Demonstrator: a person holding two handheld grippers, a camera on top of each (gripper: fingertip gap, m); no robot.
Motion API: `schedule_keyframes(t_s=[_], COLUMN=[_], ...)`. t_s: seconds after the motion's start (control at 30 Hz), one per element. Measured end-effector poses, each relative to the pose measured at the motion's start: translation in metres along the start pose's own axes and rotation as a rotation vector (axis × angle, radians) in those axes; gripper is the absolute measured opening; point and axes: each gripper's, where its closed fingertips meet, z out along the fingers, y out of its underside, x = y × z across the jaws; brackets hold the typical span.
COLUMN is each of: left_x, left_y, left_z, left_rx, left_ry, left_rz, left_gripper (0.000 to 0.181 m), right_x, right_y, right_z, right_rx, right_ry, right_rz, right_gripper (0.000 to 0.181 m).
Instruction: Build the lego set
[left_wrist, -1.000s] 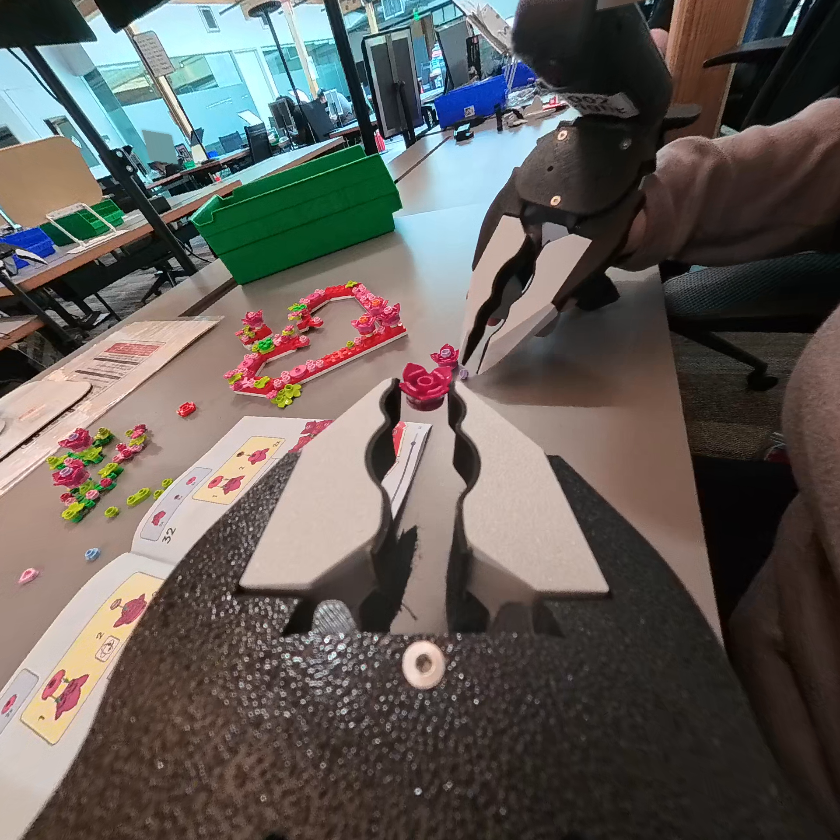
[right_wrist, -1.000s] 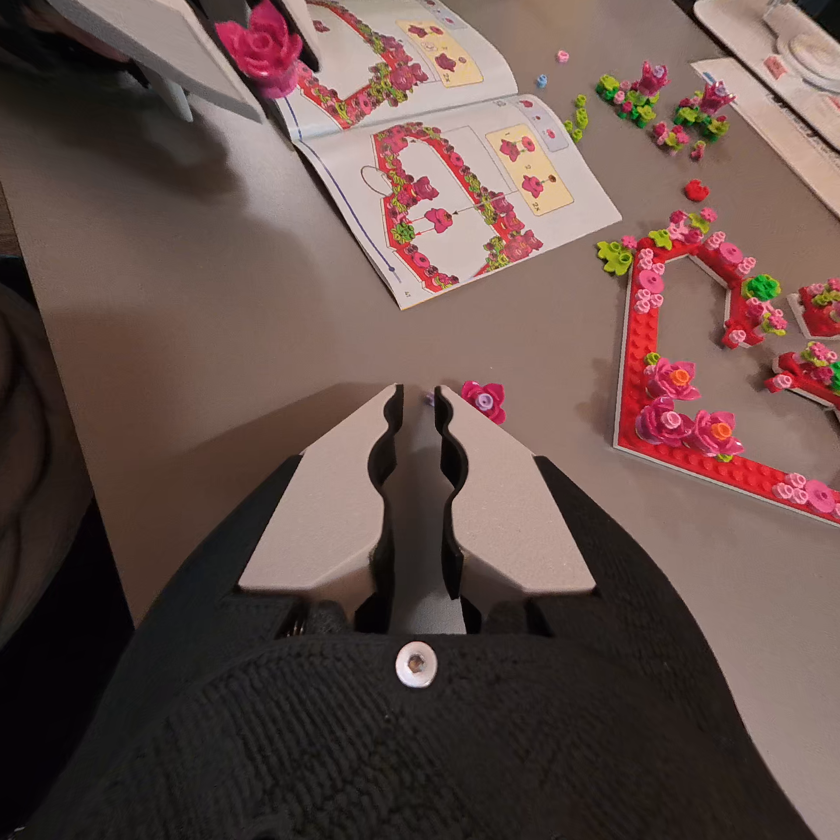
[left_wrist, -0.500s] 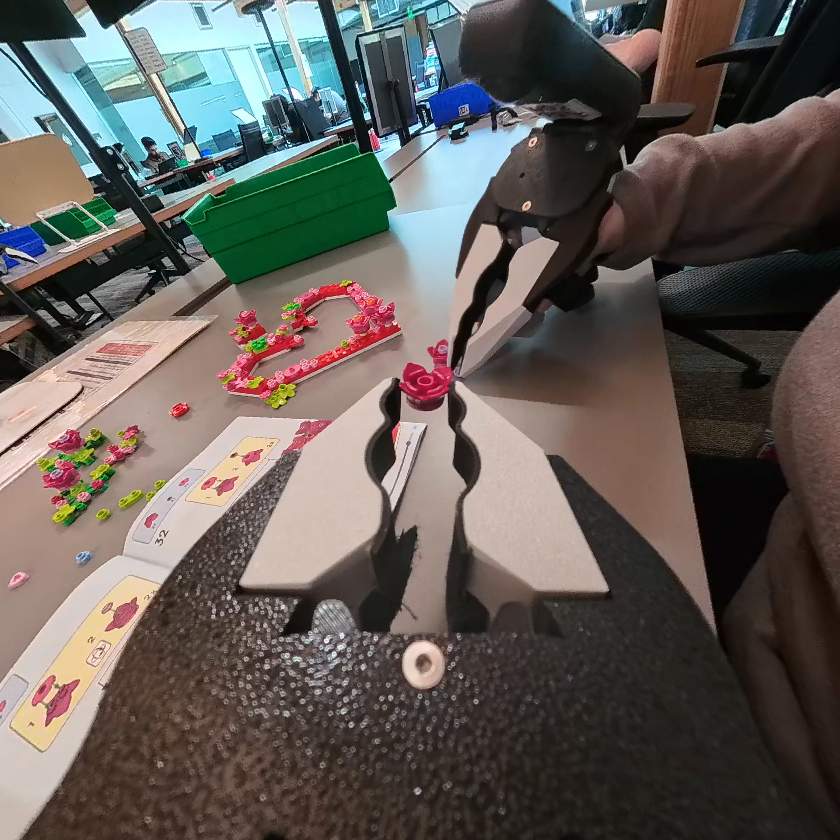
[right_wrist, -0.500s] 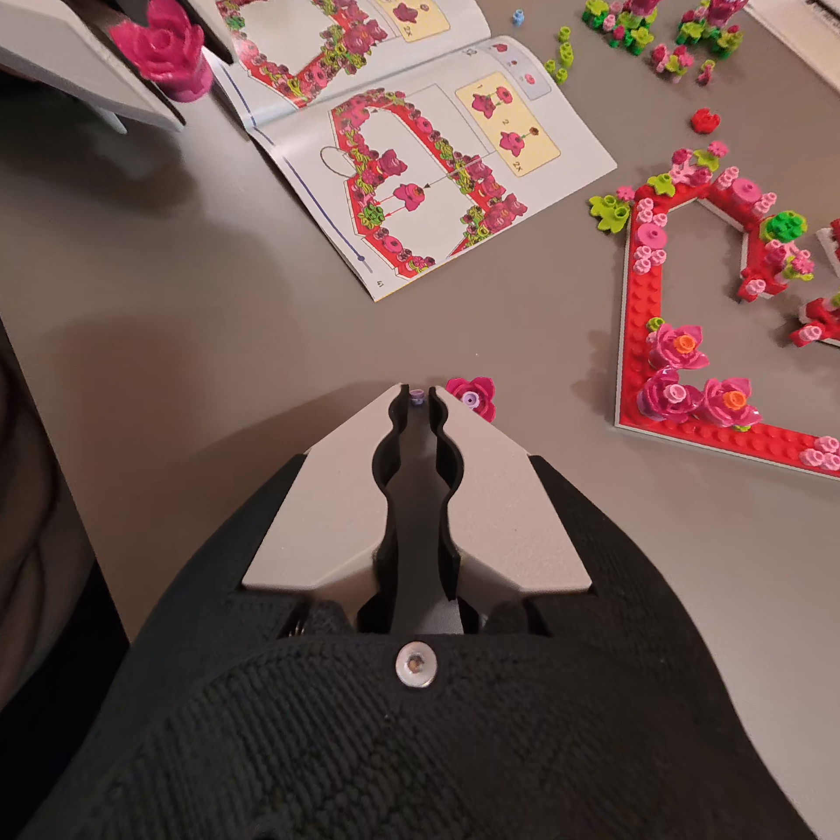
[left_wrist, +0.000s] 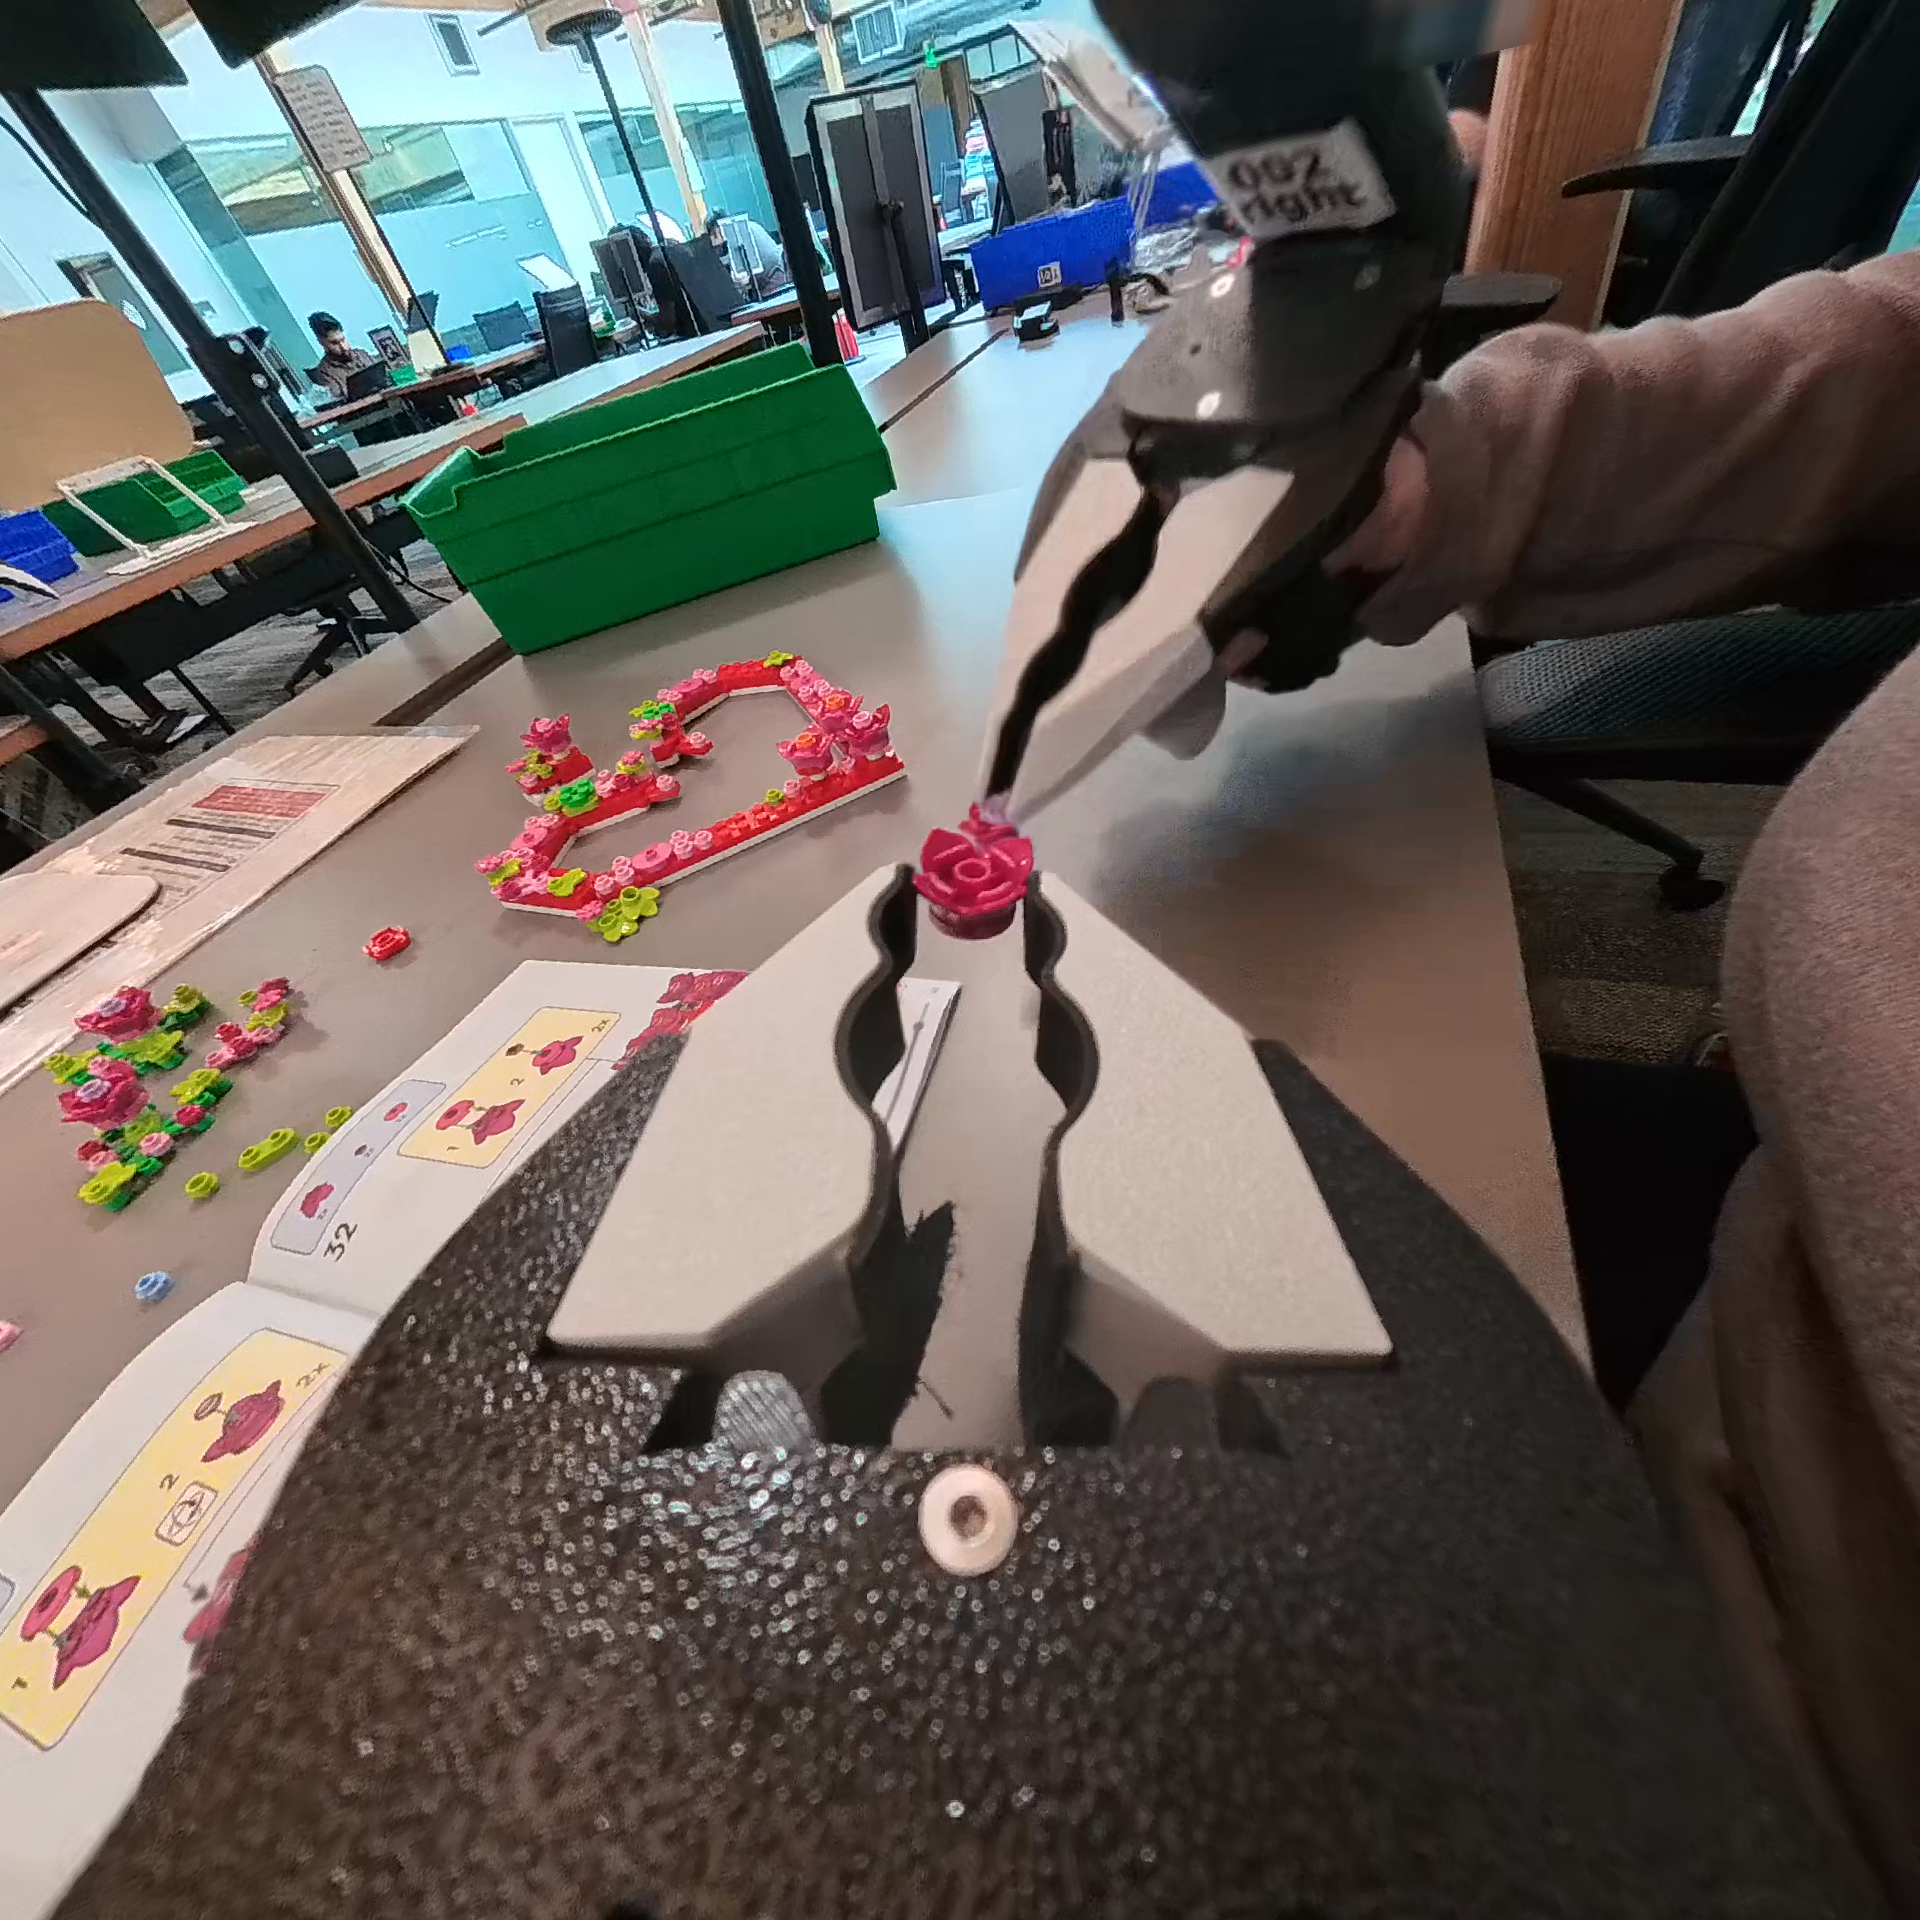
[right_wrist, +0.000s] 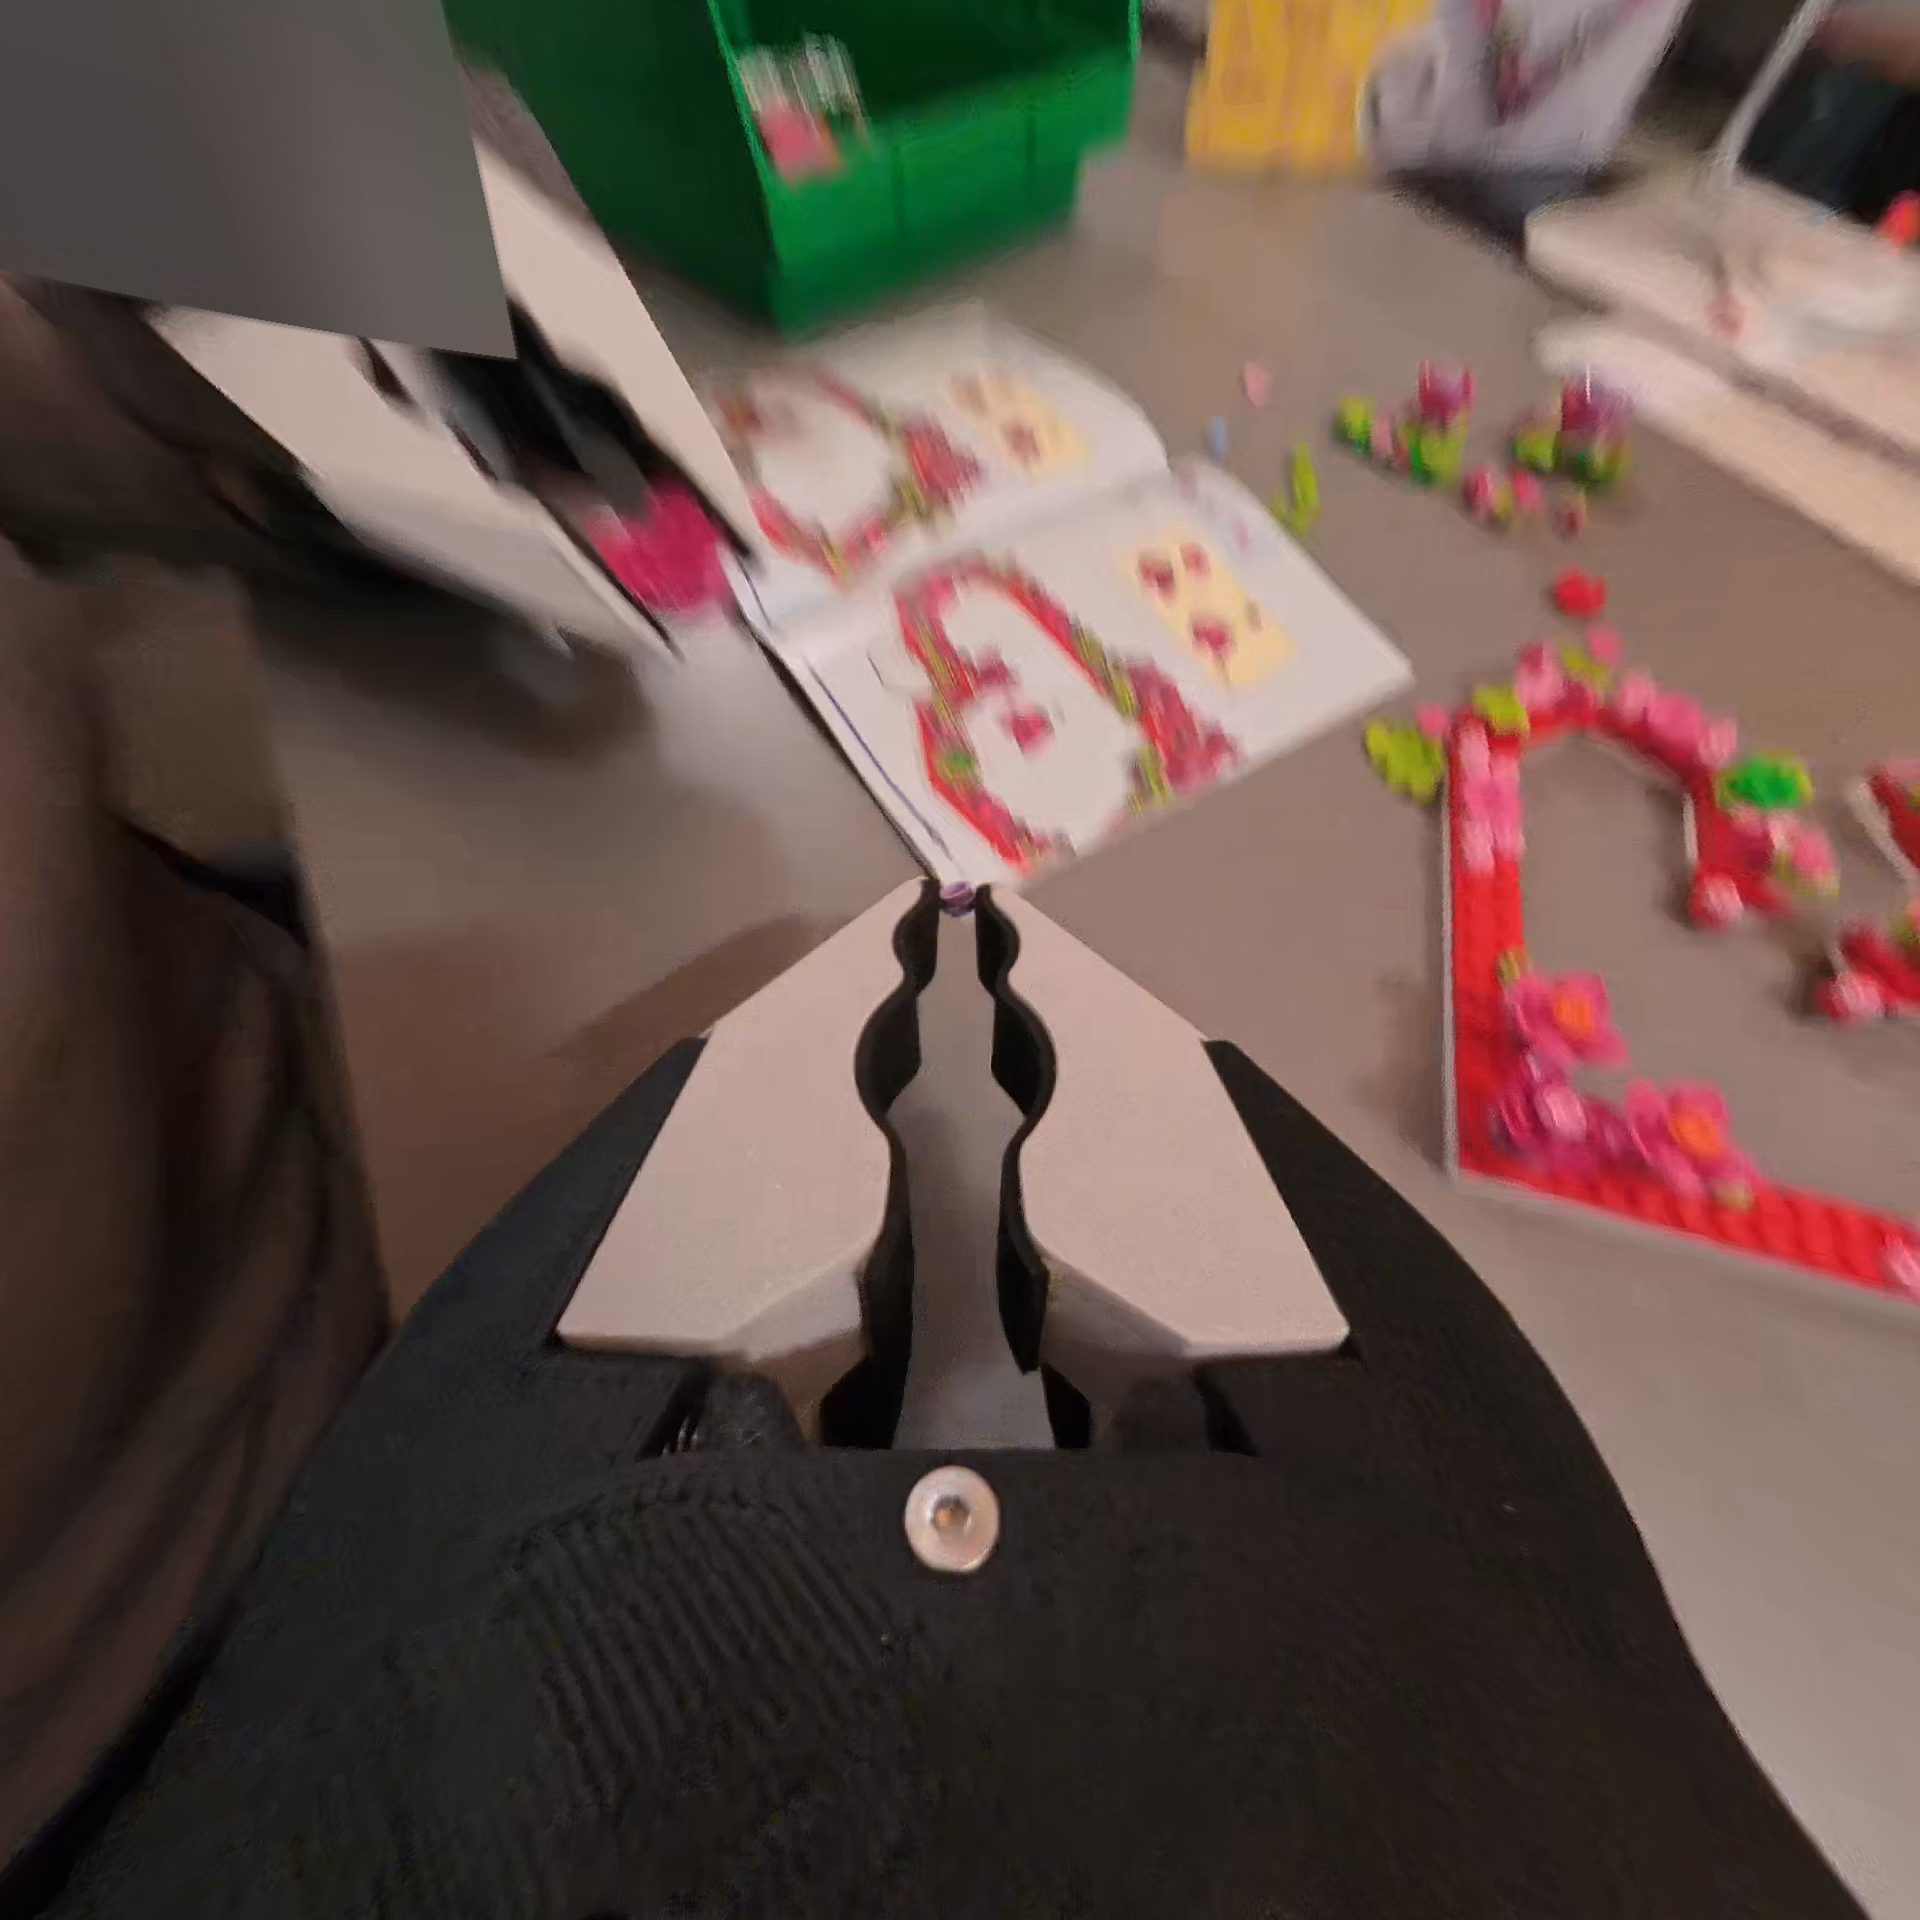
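My left gripper (left_wrist: 968, 885) is shut on a magenta flower piece (left_wrist: 971, 868) and holds it upright above the grey table. My right gripper (right_wrist: 954, 902) is shut on a tiny lilac stud (right_wrist: 956, 891). In the left wrist view the right gripper (left_wrist: 1000, 808) points down with its tips just above and behind the flower. The right wrist view is blurred; it shows the left gripper with the flower (right_wrist: 660, 556) at the upper left. The red heart-shaped frame (left_wrist: 686, 800) with flowers lies on the table beyond; it also shows in the right wrist view (right_wrist: 1475, 935).
An open instruction booklet (left_wrist: 468, 1091) lies under my left gripper. Loose green and pink pieces (left_wrist: 145, 1091) lie to the left. A green bin (left_wrist: 665, 499) stands behind the frame. A person's sleeve (left_wrist: 1662, 468) holds the right gripper. The table edge runs along the right.
My right gripper shut on the lilac stud on the table, lifted it and swung it toward the flower. My left gripper kept hold of the flower.
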Motion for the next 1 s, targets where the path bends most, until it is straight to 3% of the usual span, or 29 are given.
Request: schedule_keyframes(t_s=[0.03,0.13,0.2,0.4,1.0], left_x=[0.001,0.004,0.007,0.006,0.006], left_y=[-0.001,-0.006,-0.01,-0.02,-0.018], left_z=[0.0,0.0,0.0,-0.005,-0.004], left_rx=[0.005,0.03,0.053,0.104,0.1], left_ry=[0.004,0.023,0.036,0.04,0.043], left_rz=[-0.008,-0.034,-0.052,-0.091,-0.11], left_gripper=[0.018,0.018,0.018,0.018,0.018], right_x=[-0.01,-0.041,-0.056,-0.065,-0.064], right_y=[-0.021,-0.073,-0.087,-0.083,-0.077], right_z=[-0.002,-0.009,-0.006,0.007,0.009], right_rx=[0.093,0.305,0.333,0.292,0.254], right_ry=[-0.048,-0.221,-0.295,-0.337,-0.257], right_rz=[0.017,0.068,0.068,0.046,-0.051], right_gripper=[0.005,0.005,0.005,0.005,0.005])
